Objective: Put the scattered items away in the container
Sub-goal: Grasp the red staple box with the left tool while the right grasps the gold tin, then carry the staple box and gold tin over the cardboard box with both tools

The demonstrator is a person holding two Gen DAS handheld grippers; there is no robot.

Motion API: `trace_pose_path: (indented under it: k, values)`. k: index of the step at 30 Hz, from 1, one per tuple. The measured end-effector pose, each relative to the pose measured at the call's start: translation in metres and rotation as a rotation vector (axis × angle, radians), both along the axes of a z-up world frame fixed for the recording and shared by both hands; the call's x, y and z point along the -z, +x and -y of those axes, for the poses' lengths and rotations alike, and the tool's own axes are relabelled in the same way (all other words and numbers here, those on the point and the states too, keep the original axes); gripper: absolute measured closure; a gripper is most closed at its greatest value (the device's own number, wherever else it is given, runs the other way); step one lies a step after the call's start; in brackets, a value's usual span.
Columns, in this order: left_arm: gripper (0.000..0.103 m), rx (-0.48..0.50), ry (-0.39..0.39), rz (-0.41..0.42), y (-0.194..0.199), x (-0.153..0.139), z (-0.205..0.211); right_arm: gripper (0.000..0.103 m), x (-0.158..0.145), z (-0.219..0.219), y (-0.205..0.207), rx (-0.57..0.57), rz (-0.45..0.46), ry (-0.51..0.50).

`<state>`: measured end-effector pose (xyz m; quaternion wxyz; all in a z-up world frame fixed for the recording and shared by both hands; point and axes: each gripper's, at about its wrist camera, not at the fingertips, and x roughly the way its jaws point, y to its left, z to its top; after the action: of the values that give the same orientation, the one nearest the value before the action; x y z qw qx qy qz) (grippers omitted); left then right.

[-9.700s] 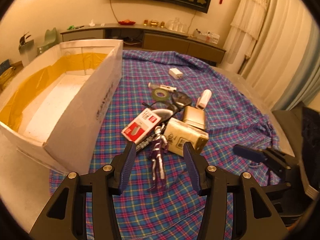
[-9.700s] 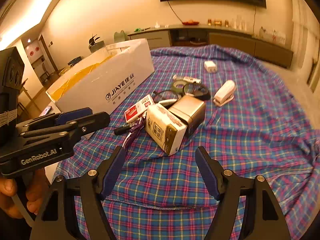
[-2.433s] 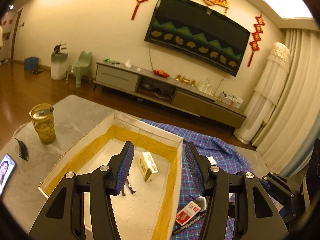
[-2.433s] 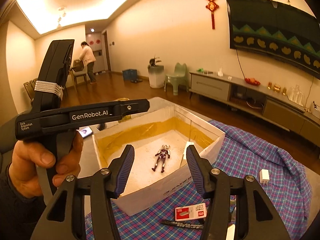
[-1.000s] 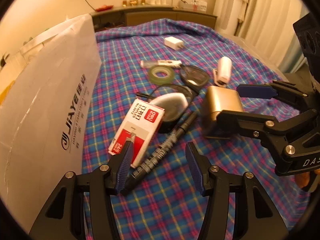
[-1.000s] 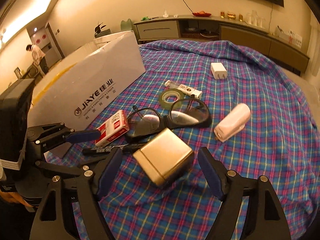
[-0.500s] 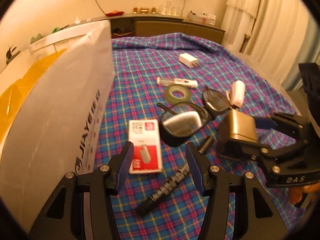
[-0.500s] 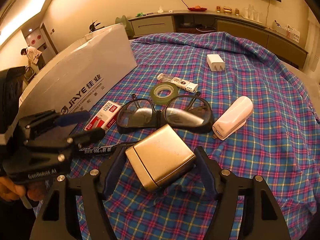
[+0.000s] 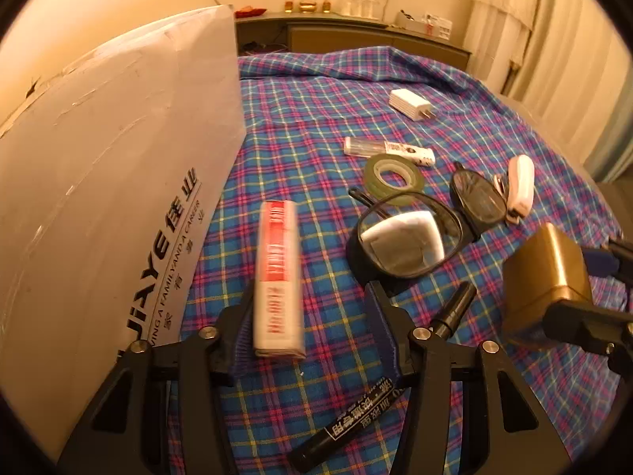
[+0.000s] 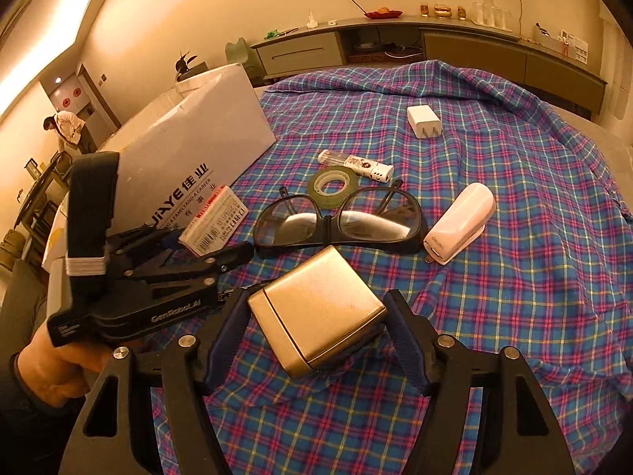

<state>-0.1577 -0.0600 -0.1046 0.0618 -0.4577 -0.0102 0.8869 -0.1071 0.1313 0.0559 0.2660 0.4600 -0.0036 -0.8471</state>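
On your left, the white box wall (image 9: pixel 118 182) blocks all sideways travel. A red-and-white carton (image 9: pixel 278 277) stands tilted against the left gripper's (image 9: pixel 312 324) inner finger, and a black marker (image 9: pixel 379 388) crosses under the other finger. Glasses (image 10: pixel 336 221) and a tape roll (image 10: pixel 332 187) crowd the middle. The right gripper (image 10: pixel 316 336) straddles the gold tin (image 10: pixel 316 316). Bare plaid cloth (image 10: pixel 534 297) lies right of the tin, past the white stapler (image 10: pixel 461 223).
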Motion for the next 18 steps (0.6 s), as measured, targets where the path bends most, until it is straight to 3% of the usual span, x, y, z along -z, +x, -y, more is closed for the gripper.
trace_pose_path:
  k: [4, 6, 7, 12, 18]
  values:
    - [0.07, -0.044, 0.055, 0.003, -0.001, -0.003, 0.011, 0.033, -0.002, -0.002, 0.001, 0.002, 0.002, -0.011]
    - [0.086, -0.063, 0.076, -0.002, 0.001, -0.006, 0.016, 0.033, -0.003, -0.002, 0.002, 0.002, 0.003, -0.015]
    - [0.087, -0.067, 0.078, -0.003, 0.001, -0.006, 0.018, 0.033, -0.003, -0.001, 0.002, 0.001, 0.003, -0.016]
    - [0.089, -0.073, 0.08, -0.008, 0.002, -0.01, 0.017, 0.033, -0.003, 0.003, 0.003, -0.003, -0.001, -0.013]
    - [0.089, -0.068, 0.072, -0.062, 0.01, -0.035, 0.011, 0.034, -0.009, -0.002, 0.005, 0.013, -0.014, -0.036]
